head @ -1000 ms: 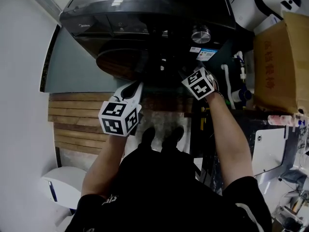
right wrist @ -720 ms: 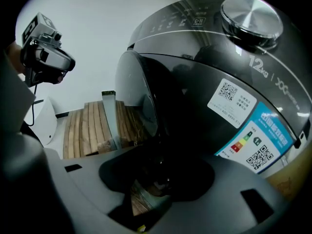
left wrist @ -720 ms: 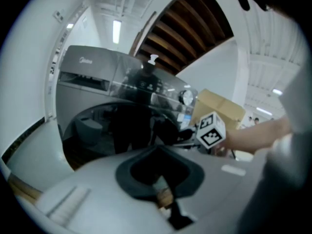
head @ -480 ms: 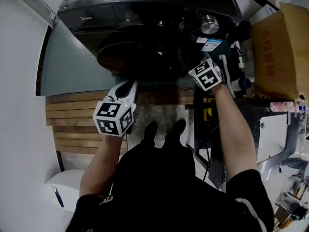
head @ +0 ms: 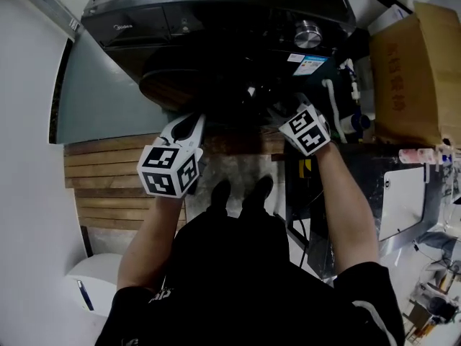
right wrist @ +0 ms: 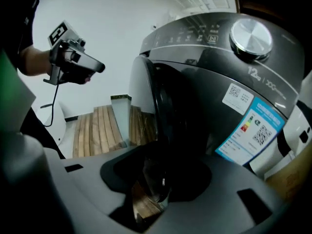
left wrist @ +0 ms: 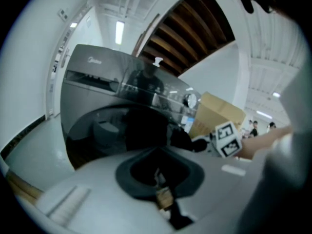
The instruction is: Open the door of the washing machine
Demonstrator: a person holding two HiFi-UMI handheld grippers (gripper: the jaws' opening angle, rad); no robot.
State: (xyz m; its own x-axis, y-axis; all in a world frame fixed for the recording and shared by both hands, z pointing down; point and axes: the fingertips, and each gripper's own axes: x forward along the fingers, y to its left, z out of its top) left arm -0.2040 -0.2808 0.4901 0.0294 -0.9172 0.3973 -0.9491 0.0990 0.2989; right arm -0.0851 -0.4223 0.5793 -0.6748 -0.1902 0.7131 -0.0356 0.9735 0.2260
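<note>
The dark grey washing machine (head: 216,13) fills the top of the head view, its round door (head: 173,85) facing down at me. In the right gripper view the door (right wrist: 156,101) stands ajar, its rim running down into my right gripper (right wrist: 152,191). Those jaws are closing on the rim. In the head view that gripper (head: 279,112) sits at the door's right side. My left gripper (head: 193,120) hangs before the door's lower left, shut and empty, its jaws (left wrist: 163,196) meeting on nothing.
A silver knob (head: 307,33) and a blue label (right wrist: 258,128) sit on the machine's front. A cardboard box (head: 414,78) stands at the right, with white hoses (head: 333,114) beside the machine. Wooden slats (head: 108,186) cover the floor at left.
My right gripper has drawn back from the machine toward me over the last half second. The left gripper has barely shifted.
</note>
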